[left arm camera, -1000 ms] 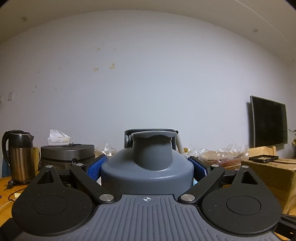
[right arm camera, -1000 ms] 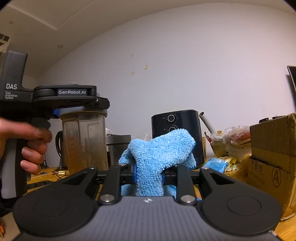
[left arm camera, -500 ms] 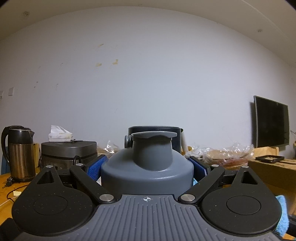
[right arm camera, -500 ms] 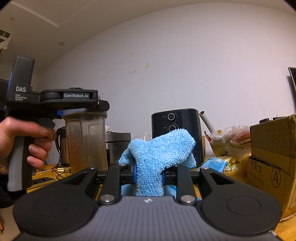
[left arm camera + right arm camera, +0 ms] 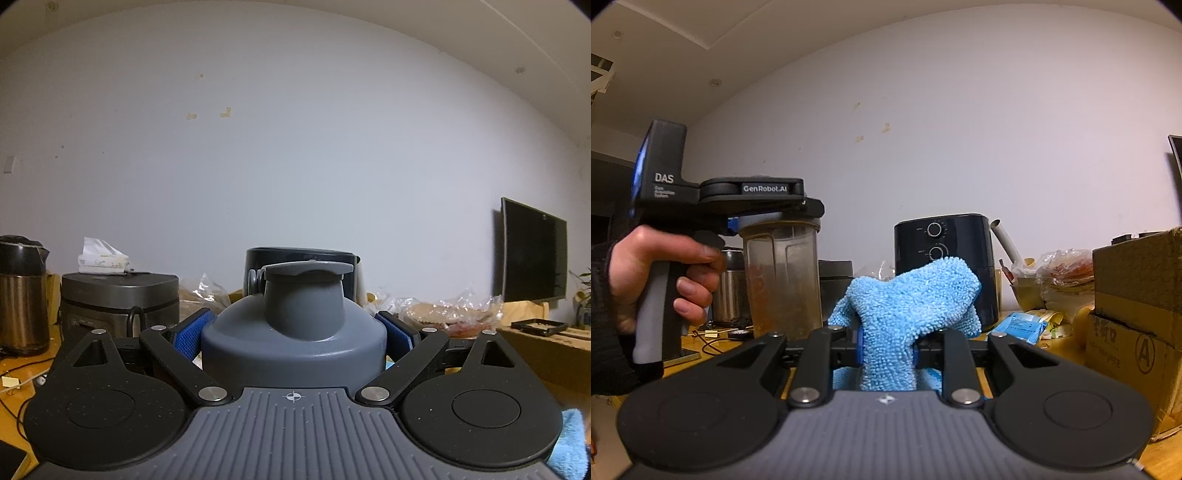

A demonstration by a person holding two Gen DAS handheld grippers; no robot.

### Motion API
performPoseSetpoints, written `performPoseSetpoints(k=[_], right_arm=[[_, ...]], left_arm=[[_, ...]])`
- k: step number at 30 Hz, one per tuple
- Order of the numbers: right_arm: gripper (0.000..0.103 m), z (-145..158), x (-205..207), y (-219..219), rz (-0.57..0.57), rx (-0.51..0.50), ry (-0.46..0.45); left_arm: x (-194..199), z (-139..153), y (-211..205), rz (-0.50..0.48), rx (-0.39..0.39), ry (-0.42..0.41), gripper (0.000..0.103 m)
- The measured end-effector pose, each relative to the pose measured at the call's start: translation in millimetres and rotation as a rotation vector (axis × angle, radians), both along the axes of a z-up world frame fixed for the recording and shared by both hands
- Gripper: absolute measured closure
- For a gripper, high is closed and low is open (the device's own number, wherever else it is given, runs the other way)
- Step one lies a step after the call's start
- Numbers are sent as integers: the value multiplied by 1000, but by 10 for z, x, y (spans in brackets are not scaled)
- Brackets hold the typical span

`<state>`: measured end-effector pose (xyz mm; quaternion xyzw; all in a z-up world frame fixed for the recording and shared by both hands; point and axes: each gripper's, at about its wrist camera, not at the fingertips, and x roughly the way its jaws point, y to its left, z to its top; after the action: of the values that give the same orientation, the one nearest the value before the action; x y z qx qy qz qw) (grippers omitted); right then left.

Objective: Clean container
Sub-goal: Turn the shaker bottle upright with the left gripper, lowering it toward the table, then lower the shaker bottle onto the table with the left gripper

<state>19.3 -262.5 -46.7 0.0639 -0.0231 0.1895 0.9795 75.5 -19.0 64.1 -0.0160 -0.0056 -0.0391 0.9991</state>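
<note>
- The left tongs (image 5: 293,332) are spread wide and clamped on the grey lid (image 5: 293,343) of the container (image 5: 783,280); their blue pads (image 5: 194,332) press on the lid's two sides.
- From the right wrist view, the container is a clear, stained jar held upright by its lid, above the desk (image 5: 1052,341), left of the cloth.
- A person's hand (image 5: 661,273) grips the handle of the left tongs.
- The right tongs (image 5: 888,350) are nearly closed, pinching a blue cloth (image 5: 908,306); the cloth stands up in a bunch above the jaws, which have just closed a little further on it.
- Behind the cloth stands a black air fryer (image 5: 945,254) with two dials.
- To the right sit a cardboard box (image 5: 1137,314), plastic bags (image 5: 1063,273) and a blue packet (image 5: 1019,325).
- In the left wrist view, a kettle (image 5: 22,295) and a dark cooker (image 5: 118,302) stand at the left, a dark screen (image 5: 532,254) at the right.
</note>
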Motion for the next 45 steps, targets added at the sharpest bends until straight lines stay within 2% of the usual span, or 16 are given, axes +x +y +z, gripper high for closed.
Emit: performPoseSetpoints(k=[19, 37, 45], right_arm=[[85, 22, -20, -40, -8, 17, -10], [84, 389, -105, 121, -24, -34, -2], [84, 461, -179, 152, -32, -41, -2]], left_arm=[[530, -77, 75, -28, 2, 17, 9], [1062, 44, 158, -46, -8, 15, 9], [1291, 11, 176, -45, -14, 27, 9]])
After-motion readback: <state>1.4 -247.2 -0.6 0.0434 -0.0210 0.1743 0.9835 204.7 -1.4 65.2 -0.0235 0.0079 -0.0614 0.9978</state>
